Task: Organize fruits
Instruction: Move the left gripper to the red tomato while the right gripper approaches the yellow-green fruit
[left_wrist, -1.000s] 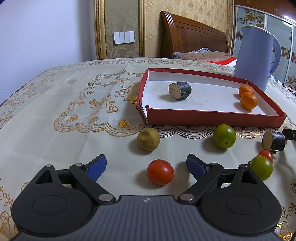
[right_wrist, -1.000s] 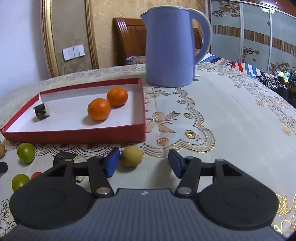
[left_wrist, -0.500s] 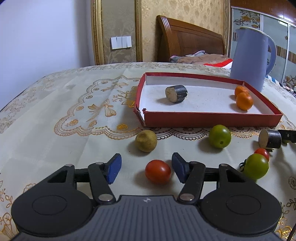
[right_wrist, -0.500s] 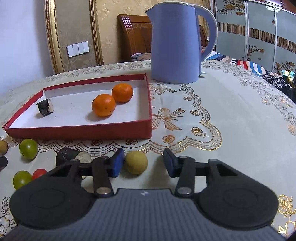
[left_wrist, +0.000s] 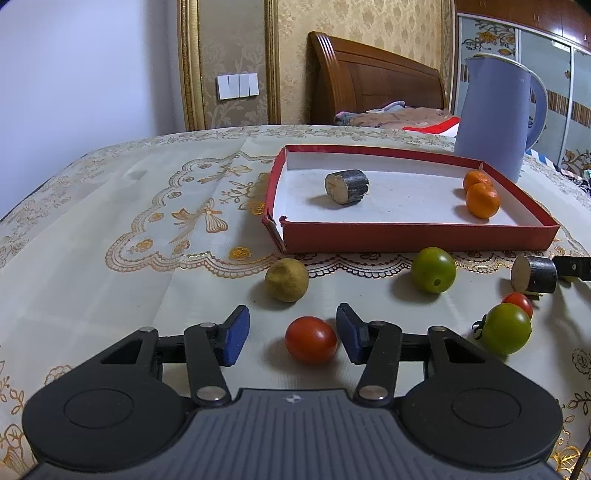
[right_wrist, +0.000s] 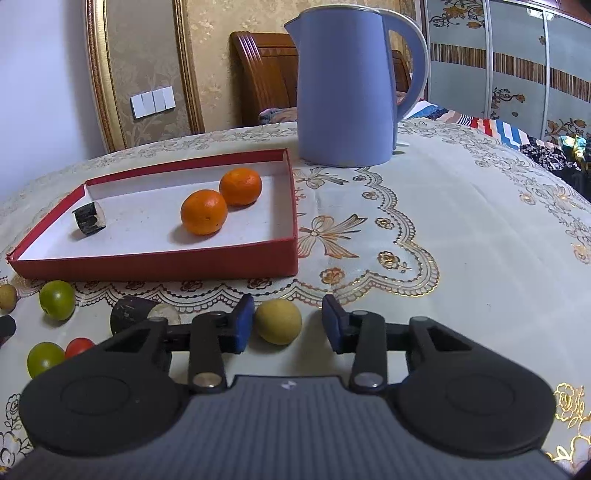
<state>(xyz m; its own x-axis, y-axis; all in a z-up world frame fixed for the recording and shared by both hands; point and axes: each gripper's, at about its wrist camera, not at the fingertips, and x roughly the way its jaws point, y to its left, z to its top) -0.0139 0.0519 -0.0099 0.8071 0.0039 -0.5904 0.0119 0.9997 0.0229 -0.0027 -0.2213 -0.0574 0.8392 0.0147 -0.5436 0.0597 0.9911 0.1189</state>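
Observation:
My left gripper (left_wrist: 291, 338) is open around a red tomato (left_wrist: 311, 339) on the tablecloth; its right pad is close to the tomato. My right gripper (right_wrist: 287, 325) is open around a yellow-brown round fruit (right_wrist: 278, 321), which sits close to the left pad. A red tray (left_wrist: 417, 238) holds two oranges (left_wrist: 482, 199) and a dark cut cylinder piece (left_wrist: 347, 185). The tray also shows in the right wrist view (right_wrist: 159, 262). Another yellow-brown fruit (left_wrist: 286, 279), two green tomatoes (left_wrist: 433, 270), a small red tomato (left_wrist: 519, 302) and a second dark cylinder piece (left_wrist: 533, 274) lie in front of the tray.
A blue kettle (right_wrist: 347, 85) stands behind the tray's right corner. The table wears a cream embroidered cloth (right_wrist: 461, 240). A wooden headboard (left_wrist: 373, 85) and a wall stand behind the table. Sliding wardrobe doors (right_wrist: 517, 62) are at the right.
Both grippers have narrowed their jaws and moved forward. The red tomato now sits between the left fingers and the yellow-brown fruit between the right fingers.

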